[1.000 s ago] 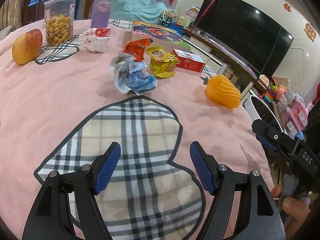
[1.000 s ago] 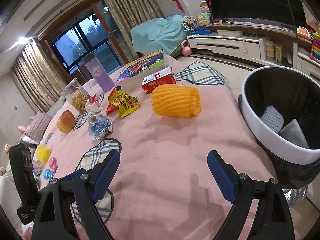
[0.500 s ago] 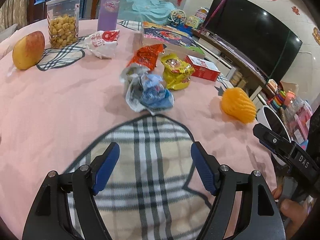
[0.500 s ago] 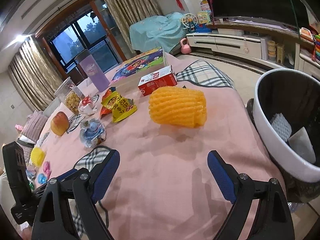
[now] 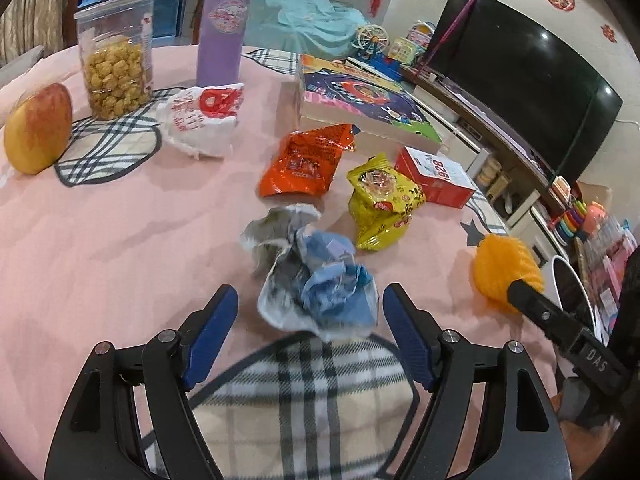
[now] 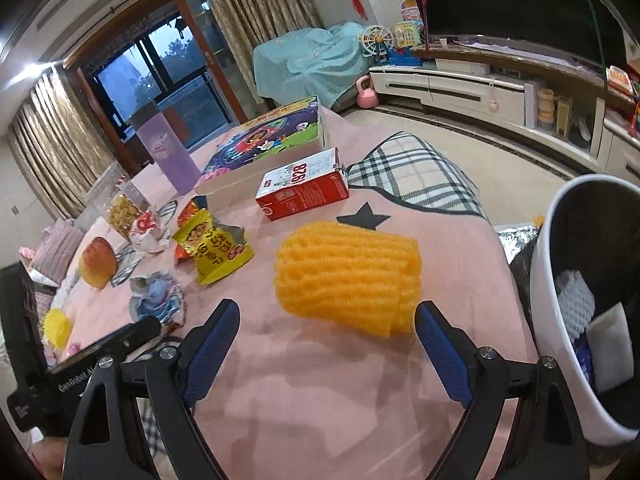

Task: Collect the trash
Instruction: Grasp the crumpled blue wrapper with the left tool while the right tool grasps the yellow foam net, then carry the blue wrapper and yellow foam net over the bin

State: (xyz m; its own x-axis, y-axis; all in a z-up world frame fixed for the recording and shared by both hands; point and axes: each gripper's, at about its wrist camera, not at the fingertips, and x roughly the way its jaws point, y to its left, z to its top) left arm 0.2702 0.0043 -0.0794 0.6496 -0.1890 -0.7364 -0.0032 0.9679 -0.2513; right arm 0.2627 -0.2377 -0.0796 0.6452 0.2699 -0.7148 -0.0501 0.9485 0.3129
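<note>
A crumpled blue and white wrapper [image 5: 312, 276] lies on the pink tablecloth, and my left gripper [image 5: 308, 316] stands open with its blue pads just at the wrapper's near sides, not pressing it. Beyond lie an orange snack bag [image 5: 308, 160], a yellow snack bag [image 5: 380, 204] and a white and red wrapper [image 5: 204, 116]. An orange foam fruit net [image 6: 348, 276] lies near the table's right edge. My right gripper [image 6: 326, 332] is open right in front of the net, one pad close to its lower right corner. A white trash bin [image 6: 560, 320] stands beside the table at the right.
Farther back stand a red and white carton [image 6: 304, 186], a puzzle box [image 5: 360, 100], a purple bottle [image 5: 224, 28], a jar of snacks [image 5: 116, 56] and an apple [image 5: 38, 128]. The bin holds white foam net [image 6: 574, 304] and paper. The table edge [image 6: 516, 320] runs beside the bin.
Both grippers have moved forward over the table. The crumpled wrapper now sits between the left pads, and the foam net is much closer to the right pads. Both jaws stay as wide as before.
</note>
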